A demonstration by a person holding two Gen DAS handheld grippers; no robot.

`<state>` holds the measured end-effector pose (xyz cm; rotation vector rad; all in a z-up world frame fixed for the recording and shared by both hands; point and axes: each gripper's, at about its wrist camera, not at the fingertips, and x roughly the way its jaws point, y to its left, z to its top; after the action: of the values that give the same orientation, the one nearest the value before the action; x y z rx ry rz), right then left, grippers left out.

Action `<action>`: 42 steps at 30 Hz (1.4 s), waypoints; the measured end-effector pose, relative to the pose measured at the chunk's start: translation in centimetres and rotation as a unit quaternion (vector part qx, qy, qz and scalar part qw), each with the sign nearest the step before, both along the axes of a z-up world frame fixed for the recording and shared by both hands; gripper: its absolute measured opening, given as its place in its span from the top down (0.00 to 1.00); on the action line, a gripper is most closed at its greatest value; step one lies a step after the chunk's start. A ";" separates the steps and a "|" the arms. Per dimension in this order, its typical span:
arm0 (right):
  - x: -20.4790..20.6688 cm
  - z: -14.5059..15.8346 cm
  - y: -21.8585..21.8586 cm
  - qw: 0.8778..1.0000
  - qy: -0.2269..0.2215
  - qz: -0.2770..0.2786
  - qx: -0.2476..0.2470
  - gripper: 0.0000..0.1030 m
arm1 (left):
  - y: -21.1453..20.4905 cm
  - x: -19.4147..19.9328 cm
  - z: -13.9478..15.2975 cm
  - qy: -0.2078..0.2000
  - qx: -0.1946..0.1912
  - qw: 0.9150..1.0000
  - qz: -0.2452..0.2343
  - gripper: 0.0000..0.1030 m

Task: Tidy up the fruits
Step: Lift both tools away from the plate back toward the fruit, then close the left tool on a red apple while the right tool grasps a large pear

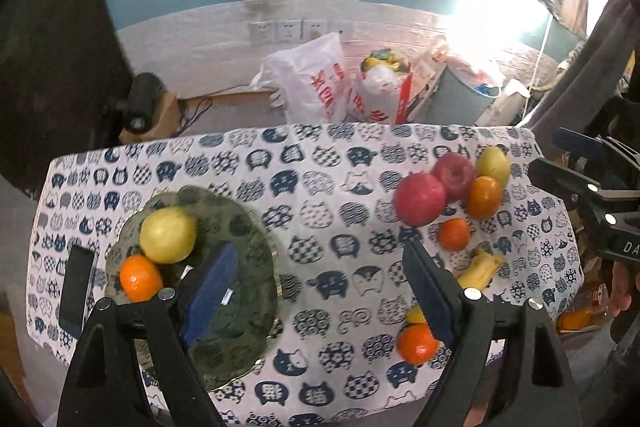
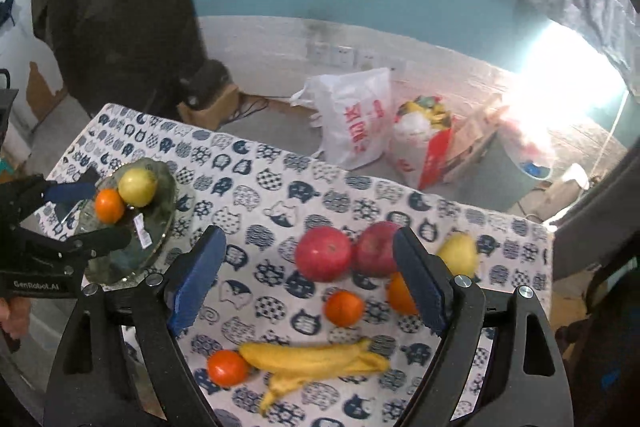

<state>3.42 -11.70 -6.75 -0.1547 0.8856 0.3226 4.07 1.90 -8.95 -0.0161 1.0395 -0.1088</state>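
Note:
A green plate [image 1: 240, 227] [image 2: 160, 215] at the table's left holds a yellow pear [image 1: 168, 235] [image 2: 138, 187] and an orange [image 1: 140, 277] [image 2: 109, 205]. To the right lie two red apples [image 2: 324, 253] [image 1: 420, 199], a second pear [image 2: 458, 253], several oranges [image 2: 344, 307] and a banana [image 2: 312, 361] [image 1: 480, 271]. My left gripper [image 1: 320, 291] is open and empty above the cloth, its left finger over the plate; it also shows in the right wrist view [image 2: 86, 213]. My right gripper [image 2: 308, 283] is open and empty above the loose fruit.
A cat-print cloth [image 1: 320, 167] covers the table. A dark phone [image 1: 76, 291] lies left of the plate. Plastic bags [image 1: 316, 83] and a bin [image 1: 464, 99] stand on the floor beyond the far edge. The right gripper's body [image 1: 600, 203] is at the right edge.

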 end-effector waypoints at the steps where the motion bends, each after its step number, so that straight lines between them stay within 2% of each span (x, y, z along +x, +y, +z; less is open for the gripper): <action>1: -0.2 0.1 -0.5 1.000 -0.001 -0.004 0.001 0.18 | -0.5 0.1 0.1 0.000 0.000 1.000 -0.003 0.16; 11: -1.1 -0.1 -5.2 0.999 -0.002 -0.042 -0.008 0.18 | -5.4 1.2 0.4 -0.001 0.008 0.999 -0.041 0.16; 19: -0.8 -1.1 -8.0 0.998 0.013 -0.065 -0.011 0.18 | -8.5 2.8 -0.7 0.009 0.019 0.998 -0.056 0.16; 24: -0.3 -1.6 -9.4 0.997 0.023 -0.077 -0.012 0.18 | -9.7 4.3 -2.1 0.022 0.021 0.998 -0.059 0.16; 32: 1.5 -3.4 -11.5 0.993 0.050 -0.105 -0.016 0.18 | -11.6 7.3 -5.5 0.065 0.011 0.996 -0.061 0.16; 37: 3.0 -5.0 -12.5 0.990 0.072 -0.117 -0.019 0.18 | -12.7 9.1 -7.8 0.088 0.003 0.994 -0.061 0.16; 42: 4.4 -7.0 -13.6 0.987 0.092 -0.126 -0.023 0.18 | -14.0 10.7 -10.2 0.110 0.014 0.991 -0.070 0.16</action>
<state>7.80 -25.25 -13.73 -0.0547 1.0839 0.0806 14.74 -12.11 -19.15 0.0719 1.2618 -0.2242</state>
